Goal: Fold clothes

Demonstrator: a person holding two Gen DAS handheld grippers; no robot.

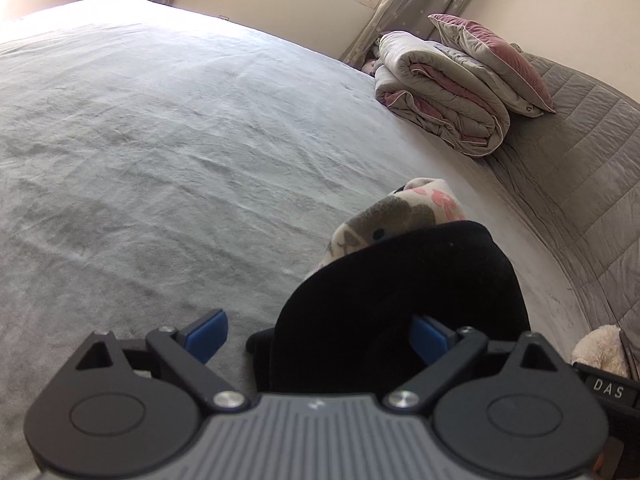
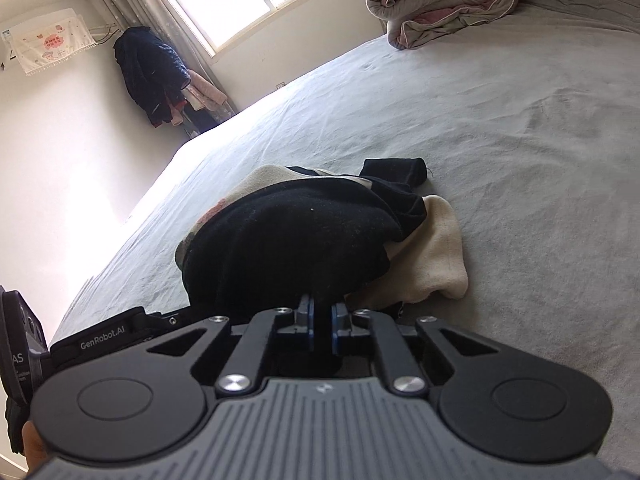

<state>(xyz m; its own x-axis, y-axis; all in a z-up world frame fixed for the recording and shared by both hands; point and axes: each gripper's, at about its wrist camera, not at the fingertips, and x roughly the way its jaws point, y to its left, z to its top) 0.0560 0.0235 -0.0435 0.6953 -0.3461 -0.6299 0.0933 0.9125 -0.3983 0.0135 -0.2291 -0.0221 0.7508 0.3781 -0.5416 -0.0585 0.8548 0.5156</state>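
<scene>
A black garment (image 1: pixel 400 280) lies bunched on a grey bed sheet (image 1: pixel 160 160), on top of a cream fleece piece with a pink and grey print (image 1: pixel 404 208). My left gripper (image 1: pixel 320 332) stands open around the near end of the black cloth. Its left blue pad (image 1: pixel 208 334) is clear of the cloth, while its right pad (image 1: pixel 430 338) sits against it. In the right wrist view my right gripper (image 2: pixel 321 312) is shut on the near edge of the black garment (image 2: pixel 288 240). The cream piece (image 2: pixel 432 256) sticks out to the right beneath it.
A rolled duvet (image 1: pixel 440 92) and a pink pillow (image 1: pixel 492 56) lie at the far right of the bed, against a quilted grey headboard (image 1: pixel 580 160). Clothes hang (image 2: pixel 152 76) beside a window. A pale plush thing (image 1: pixel 600 348) sits at the right edge.
</scene>
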